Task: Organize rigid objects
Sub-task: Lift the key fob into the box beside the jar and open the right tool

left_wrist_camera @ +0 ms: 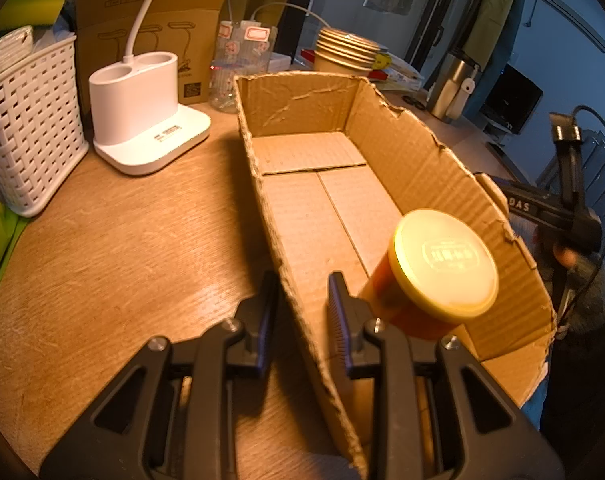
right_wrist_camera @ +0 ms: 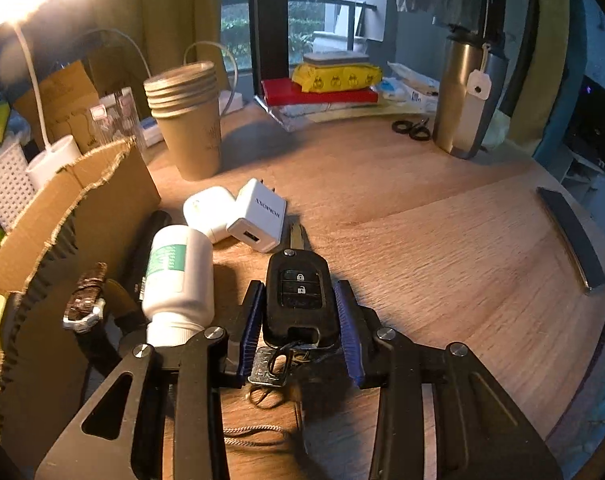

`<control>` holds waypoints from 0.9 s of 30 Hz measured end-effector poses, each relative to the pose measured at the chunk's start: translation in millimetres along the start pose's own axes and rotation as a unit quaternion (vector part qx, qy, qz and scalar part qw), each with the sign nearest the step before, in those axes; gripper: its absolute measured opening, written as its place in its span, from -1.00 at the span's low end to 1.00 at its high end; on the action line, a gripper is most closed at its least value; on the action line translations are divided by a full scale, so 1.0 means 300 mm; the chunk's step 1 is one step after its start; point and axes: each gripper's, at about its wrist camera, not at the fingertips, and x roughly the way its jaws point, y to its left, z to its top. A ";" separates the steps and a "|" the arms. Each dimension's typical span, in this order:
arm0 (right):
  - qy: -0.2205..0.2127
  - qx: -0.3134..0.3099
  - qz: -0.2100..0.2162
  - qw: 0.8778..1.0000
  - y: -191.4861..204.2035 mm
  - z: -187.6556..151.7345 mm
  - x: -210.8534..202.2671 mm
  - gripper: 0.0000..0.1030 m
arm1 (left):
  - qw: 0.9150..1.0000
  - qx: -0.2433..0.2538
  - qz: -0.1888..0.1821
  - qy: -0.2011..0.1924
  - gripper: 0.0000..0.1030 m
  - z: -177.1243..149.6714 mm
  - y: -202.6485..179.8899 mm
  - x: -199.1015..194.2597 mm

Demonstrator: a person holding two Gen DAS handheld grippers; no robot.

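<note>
Left gripper (left_wrist_camera: 300,300): jaws nearly shut, straddling the near side wall of the cardboard box (left_wrist_camera: 418,160), one finger outside, one inside. There is a visible gap between the wall and the right pad; can't tell whether the pads actually pinch the card. Box sits on the wooden bench (left_wrist_camera: 122,240), open top, torn edges. Inside it, one jar (left_wrist_camera: 442,276) with a pale yellow lid, in the near right corner, just beside the inner finger. The rest of the box floor is bare cardboard.

Right gripper (right_wrist_camera: 300,312): narrow opening, blue pads either side of a black car key fob (right_wrist_camera: 300,296) lying flat on the bench, key blade pointing away. Left pad is against the fob's side, right pad very close to the other side; contact on that side not certain. Keyring and a small metal key (right_wrist_camera: 268,368) trail back between the fingers.

Left of the fob in the right wrist view: white pill bottle (right_wrist_camera: 178,280) on its side, a wristwatch (right_wrist_camera: 84,304) beside the box wall, two white chargers (right_wrist_camera: 238,216) touching each other just beyond the bottle. Farther back: a stack of paper cups (right_wrist_camera: 186,120), scissors (right_wrist_camera: 412,128), steel tumbler (right_wrist_camera: 462,100).

Left wrist view also shows a white lamp base (left_wrist_camera: 142,108) and a white woven basket (left_wrist_camera: 26,120) left of the box.
</note>
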 end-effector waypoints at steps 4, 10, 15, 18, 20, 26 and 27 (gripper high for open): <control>-0.017 0.003 0.003 1.000 0.001 0.007 -0.047 -0.27 | 1.000 0.000 0.000 0.000 -0.47 0.000 0.000 0.000; -0.039 -0.002 0.005 0.999 0.015 0.020 -0.115 -0.27 | 1.000 0.000 0.000 0.000 -0.47 0.000 0.001 0.000; -0.060 -0.005 0.009 0.998 0.029 0.037 -0.175 -0.27 | 1.000 0.000 0.000 0.000 -0.47 0.000 0.001 0.000; -0.076 -0.008 0.014 0.997 0.046 0.048 -0.221 -0.27 | 1.000 0.000 0.000 0.000 -0.47 0.000 0.001 0.001; -0.088 -0.013 0.020 0.996 0.064 0.055 -0.259 -0.27 | 1.000 0.000 0.000 0.000 -0.47 0.000 -0.001 0.001; -0.122 -0.037 0.039 0.991 0.145 0.073 -0.366 -0.27 | 1.000 0.000 0.000 0.000 -0.47 0.000 0.000 0.001; -0.126 -0.040 0.042 0.990 0.154 0.076 -0.377 -0.27 | 1.000 0.000 0.000 0.000 -0.47 0.000 0.002 0.001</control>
